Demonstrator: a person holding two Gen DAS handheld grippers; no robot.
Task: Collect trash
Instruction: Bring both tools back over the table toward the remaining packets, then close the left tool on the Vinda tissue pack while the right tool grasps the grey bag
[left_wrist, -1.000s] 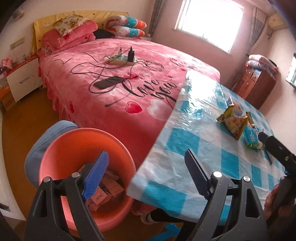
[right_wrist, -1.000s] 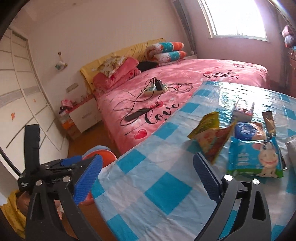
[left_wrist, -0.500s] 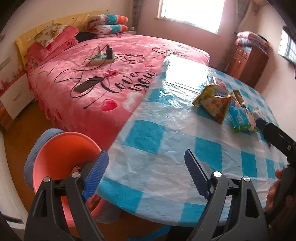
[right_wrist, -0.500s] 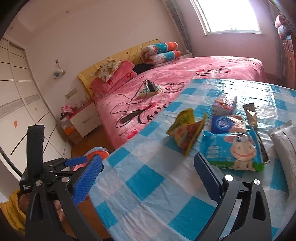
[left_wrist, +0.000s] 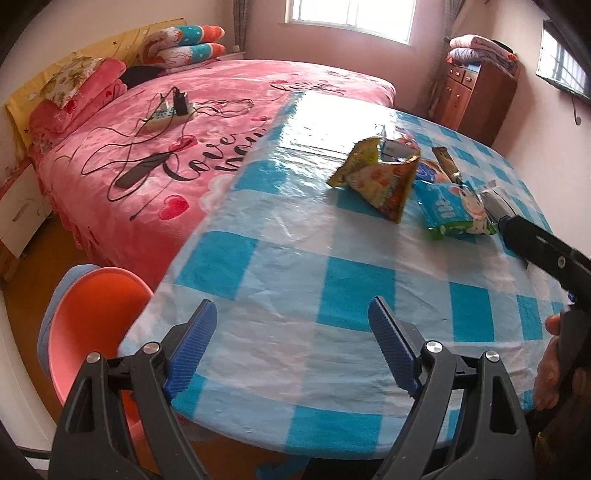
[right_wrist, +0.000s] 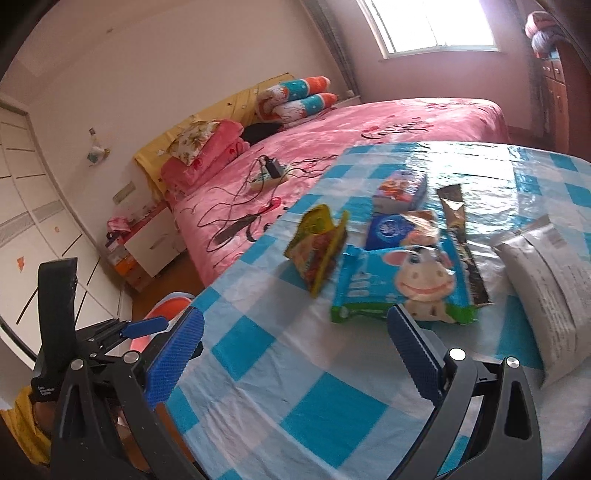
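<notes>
Wrappers lie on the blue-checked table (left_wrist: 288, 280): a yellow-green snack bag (left_wrist: 380, 175) (right_wrist: 319, 251), a blue cow-print pack (left_wrist: 452, 212) (right_wrist: 402, 288), a dark strip wrapper (right_wrist: 460, 243), a small box (right_wrist: 400, 188) and a white packet (right_wrist: 550, 288). My left gripper (left_wrist: 291, 347) is open and empty over the table's near edge. My right gripper (right_wrist: 295, 354) is open and empty, just short of the cow-print pack. An orange bin (left_wrist: 92, 325) (right_wrist: 162, 314) stands on the floor at the table's left.
A pink bed (left_wrist: 207, 122) with a power strip and cables (left_wrist: 166, 114) runs along the table's far left side. A wooden cabinet (left_wrist: 476, 96) stands at the back right. A white nightstand (right_wrist: 155, 243) is beside the bed.
My left gripper has swung from above the orange bin to over the table edge. My right gripper has moved forward toward the wrappers. Both stay open.
</notes>
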